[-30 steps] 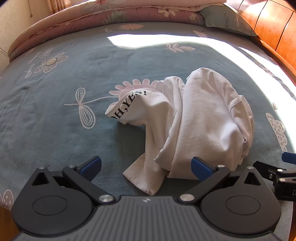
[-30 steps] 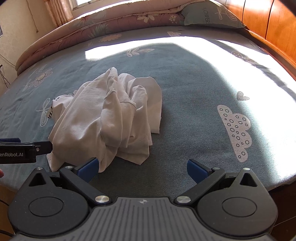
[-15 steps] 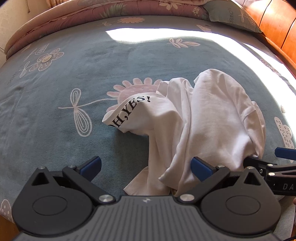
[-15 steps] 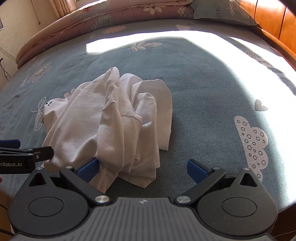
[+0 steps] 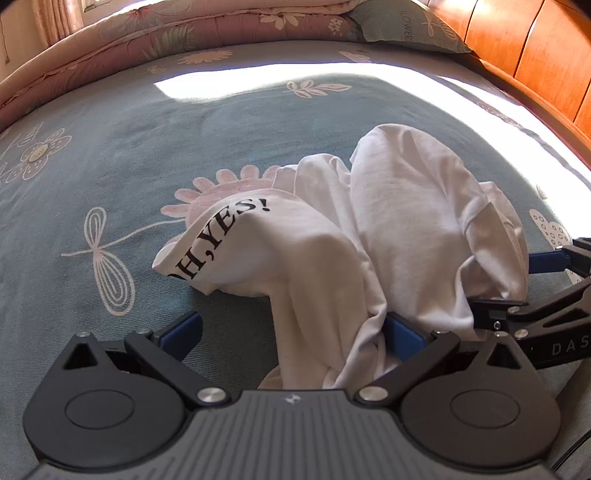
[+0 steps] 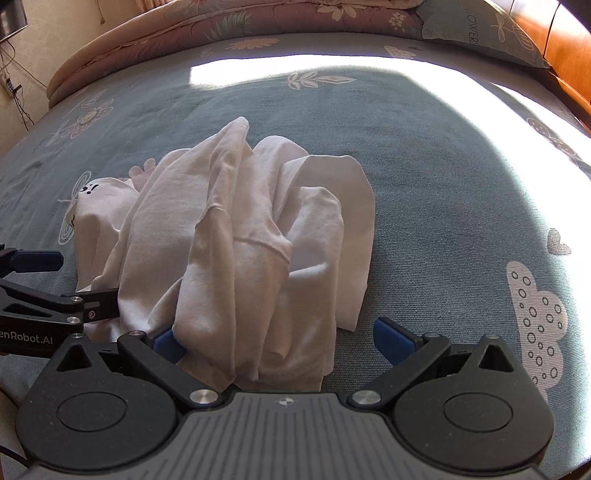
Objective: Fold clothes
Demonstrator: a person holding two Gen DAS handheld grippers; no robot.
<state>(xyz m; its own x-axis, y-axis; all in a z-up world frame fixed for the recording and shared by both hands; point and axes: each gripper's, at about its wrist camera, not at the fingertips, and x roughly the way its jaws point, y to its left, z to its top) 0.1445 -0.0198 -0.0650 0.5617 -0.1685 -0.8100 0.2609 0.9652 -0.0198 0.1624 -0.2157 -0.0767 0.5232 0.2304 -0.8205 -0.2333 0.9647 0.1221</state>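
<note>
A white T-shirt (image 5: pixel 406 229) with black lettering lies crumpled on the blue flowered bedspread (image 5: pixel 129 155). My left gripper (image 5: pixel 291 332) is open, its fingers wide apart, with the shirt's near edge lying between them against the right pad. My right gripper (image 6: pixel 280 339) is also open, and the near folds of the T-shirt (image 6: pixel 251 251) sit between its fingers, touching the left pad. In each wrist view the other gripper's black fingers reach in from the side at the shirt's edge.
A rolled pink floral quilt (image 5: pixel 184 33) and a grey-green pillow (image 5: pixel 402 26) lie at the far end of the bed. A wooden headboard (image 5: pixel 535 62) runs along the right. Bright sunlight falls on the bedspread (image 6: pixel 480 122) at the far and right sides.
Both grippers have moved forward and down toward the shirt, so its near edge now lies between each pair of fingers. Both stay open.
</note>
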